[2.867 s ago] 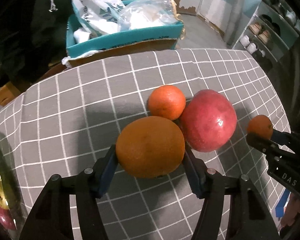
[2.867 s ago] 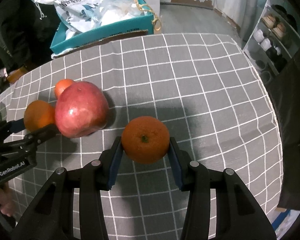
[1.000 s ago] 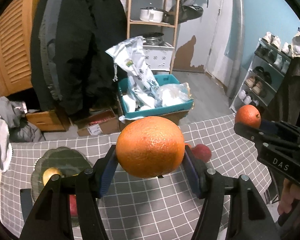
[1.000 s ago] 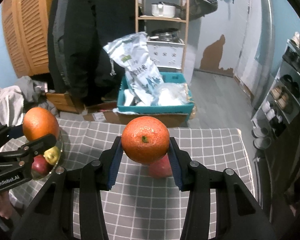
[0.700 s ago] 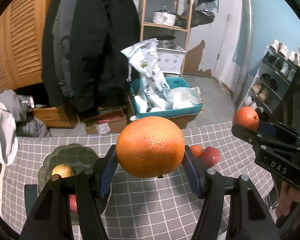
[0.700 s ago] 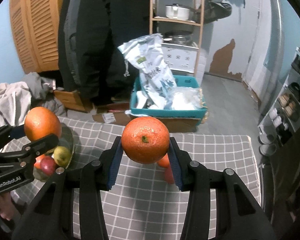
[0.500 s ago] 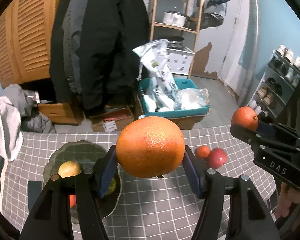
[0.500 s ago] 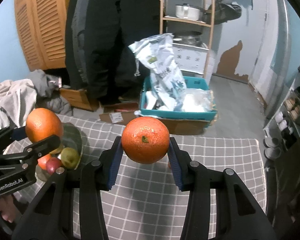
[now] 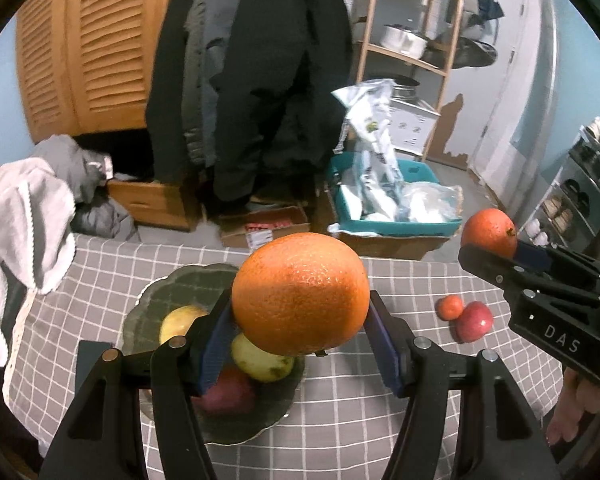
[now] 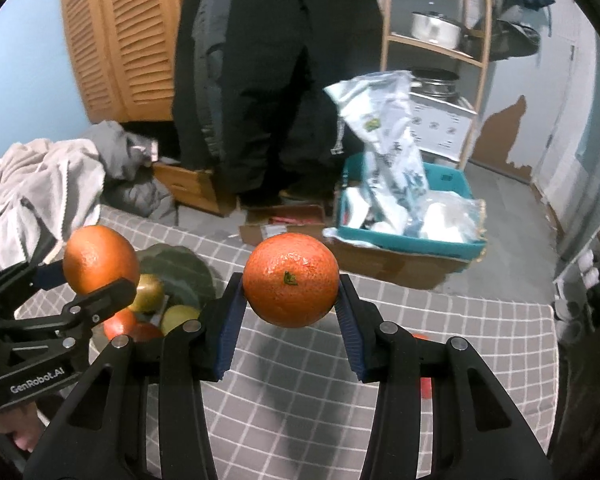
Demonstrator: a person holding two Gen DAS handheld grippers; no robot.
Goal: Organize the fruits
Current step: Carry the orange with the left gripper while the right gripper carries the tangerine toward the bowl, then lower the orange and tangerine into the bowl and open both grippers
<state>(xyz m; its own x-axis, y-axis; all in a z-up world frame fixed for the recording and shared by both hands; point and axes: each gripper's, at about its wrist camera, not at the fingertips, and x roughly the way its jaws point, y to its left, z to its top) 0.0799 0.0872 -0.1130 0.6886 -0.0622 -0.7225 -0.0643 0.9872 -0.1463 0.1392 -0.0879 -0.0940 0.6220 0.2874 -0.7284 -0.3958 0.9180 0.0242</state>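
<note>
While I hold both tools above the table, my left gripper point(image 9: 300, 312) has its blue pads point(image 9: 216, 344) pressed on the sides of a large orange point(image 9: 300, 294), the jaws part-way open around it. My right gripper point(image 10: 290, 304) is clamped narrower on a smaller orange point(image 10: 291, 280), stem mark facing me, pads point(image 10: 350, 336) tight on both sides. Each fruit is off the cloth. Below and to the left of the large orange sits a dark scalloped fruit plate point(image 9: 168, 288) holding a yellow apple point(image 9: 180, 320), a yellow-green pear point(image 9: 262, 362) and a red fruit point(image 9: 228, 394). Farther right on the grey checked tablecloth point(image 9: 360, 420) a small tangerine point(image 9: 449, 306) touches a red apple point(image 9: 474, 320), well apart from the plate. Beyond the table's far edge stands a teal box point(image 10: 408, 242) with plastic bags point(image 10: 388, 148).
</note>
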